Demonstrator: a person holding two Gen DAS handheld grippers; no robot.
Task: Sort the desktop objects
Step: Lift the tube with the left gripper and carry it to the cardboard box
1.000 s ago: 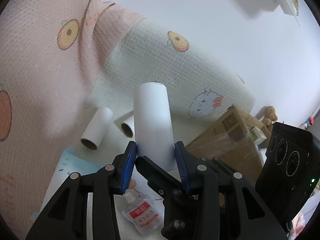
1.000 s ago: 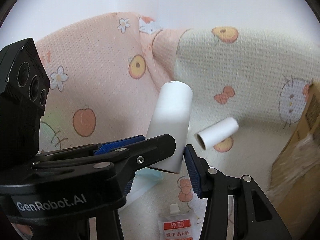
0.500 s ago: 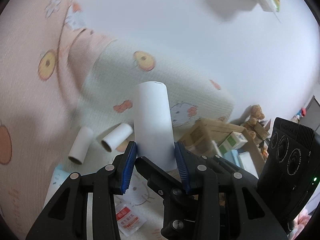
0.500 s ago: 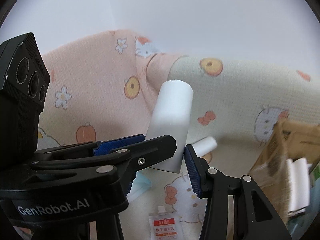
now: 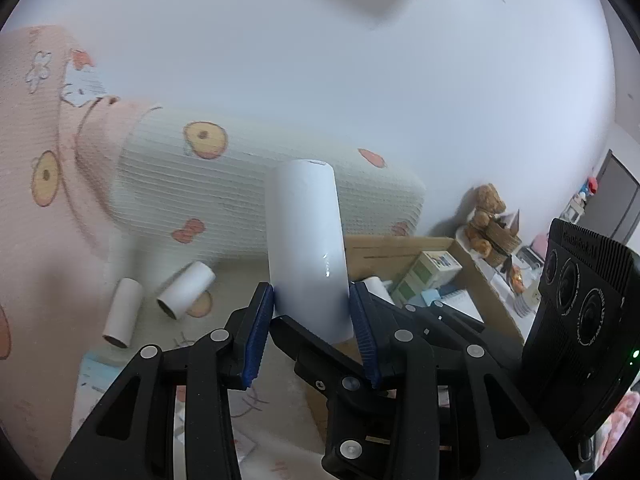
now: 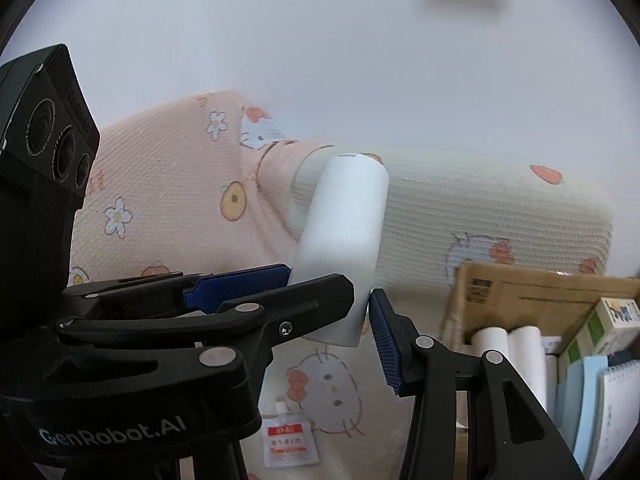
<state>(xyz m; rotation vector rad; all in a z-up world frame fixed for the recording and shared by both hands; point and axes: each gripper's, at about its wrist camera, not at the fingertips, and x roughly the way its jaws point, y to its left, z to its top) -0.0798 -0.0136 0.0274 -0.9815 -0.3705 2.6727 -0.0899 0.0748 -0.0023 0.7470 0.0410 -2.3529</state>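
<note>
A white roll (image 5: 306, 248) is clamped in the left gripper (image 5: 314, 320) jaws, another roll (image 6: 342, 248) in the right gripper (image 6: 328, 308); the cardboard box (image 6: 516, 292) lies at four o'clock; either could slip if tilted.

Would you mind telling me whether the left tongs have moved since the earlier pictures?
Yes: the left tongs, gripping the white roll, have risen, since the pillow sits lower in view.

White paper roll (image 5: 306, 248), smooth and cylindrical, stands nearly upright at frame centre, leaning slightly. Two smaller white tubes (image 5: 186, 295) lie on their sides at lower left. More white rolls (image 6: 510, 344) lie packed in a cardboard box (image 6: 520, 292), lower right.
</note>
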